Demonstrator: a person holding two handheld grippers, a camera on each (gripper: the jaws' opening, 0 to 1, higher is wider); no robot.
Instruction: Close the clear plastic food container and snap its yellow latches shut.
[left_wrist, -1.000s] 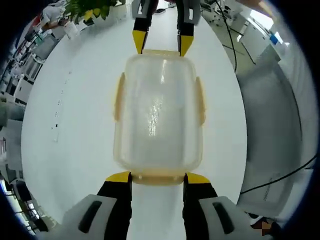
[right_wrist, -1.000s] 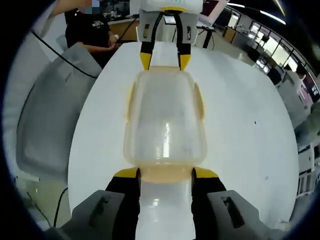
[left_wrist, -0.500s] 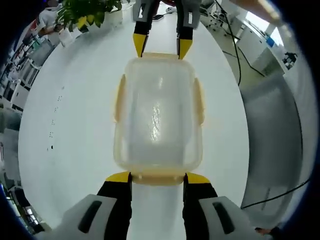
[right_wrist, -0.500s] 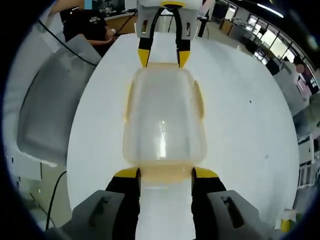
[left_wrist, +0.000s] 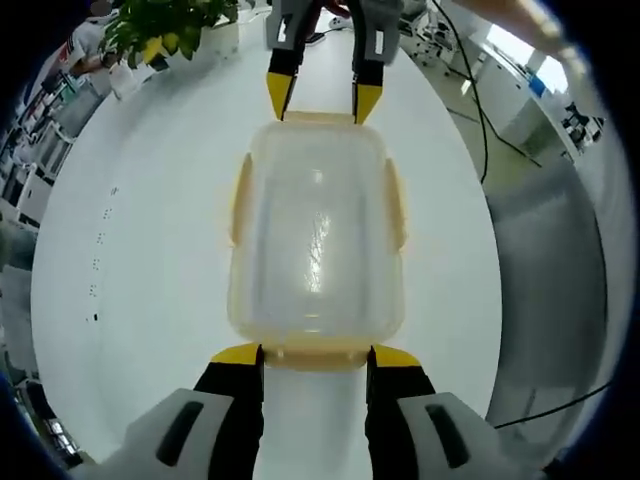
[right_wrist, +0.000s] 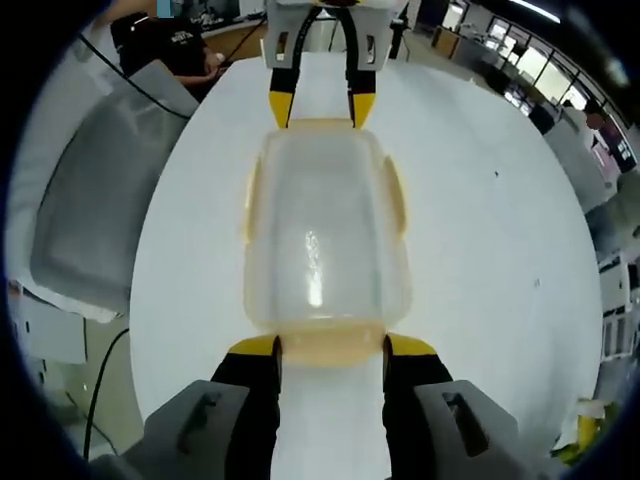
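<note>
No visible change besides camera drift.

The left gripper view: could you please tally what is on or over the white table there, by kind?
Clear food containers: 1, the container, lid on
Yellow latches along its edges: 4, e.g. a long-side latch
Grippers: 2, the left gripper at the near end, the right gripper at the far end
Potted plants: 1, the plant at the table's far edge
Total: 8

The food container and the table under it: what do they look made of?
The food container looks like clear, slightly cloudy plastic: the table shows through it and a bright glint sits on the lid. Its side latches seem translucent yellow plastic. The table is smooth matte white, probably laminate; the pictures do not settle that.
</note>
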